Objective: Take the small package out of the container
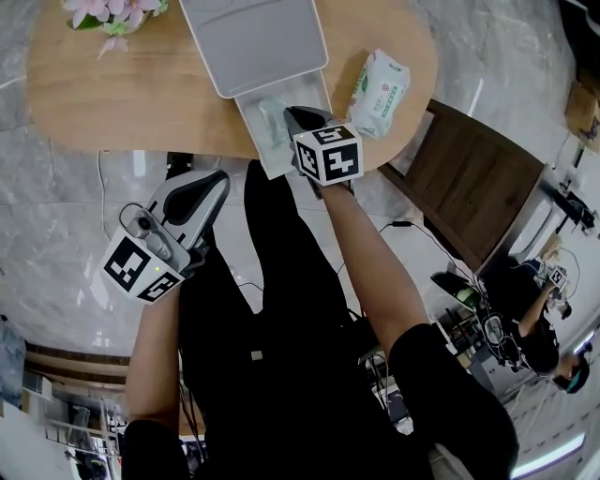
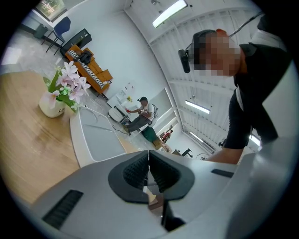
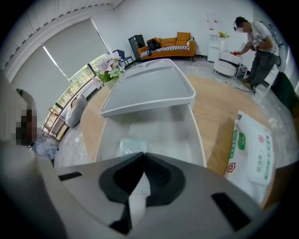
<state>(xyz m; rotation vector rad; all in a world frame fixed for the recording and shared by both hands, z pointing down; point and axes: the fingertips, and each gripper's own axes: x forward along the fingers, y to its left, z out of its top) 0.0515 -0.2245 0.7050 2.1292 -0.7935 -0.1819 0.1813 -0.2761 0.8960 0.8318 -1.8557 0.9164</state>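
The container [image 1: 251, 42] stands at the upper centre of the head view on a wooden table [image 1: 112, 103]. Its lower tray [image 1: 323, 105] is pulled out toward the table's near edge. The small package [image 1: 271, 124] lies flat inside this tray, on the left part of its floor. In the right gripper view it [image 3: 129, 145] shows just above the jaw tips.

The right gripper [image 1: 296, 116] reaches into the tray from below in the frame. Its jaws are closed, and their tips [image 3: 144, 154] meet on the near right corner of the small package. A pale strip shows between the pads.

The left gripper [image 1: 214, 180] is at the lower left of the head view, well apart from the table. Its jaws are closed together with nothing between them [image 2: 148, 152].

A pack of wipes [image 1: 380, 92] lies on the table just right of the tray, and pink flowers [image 1: 108, 14] stand at the upper left.
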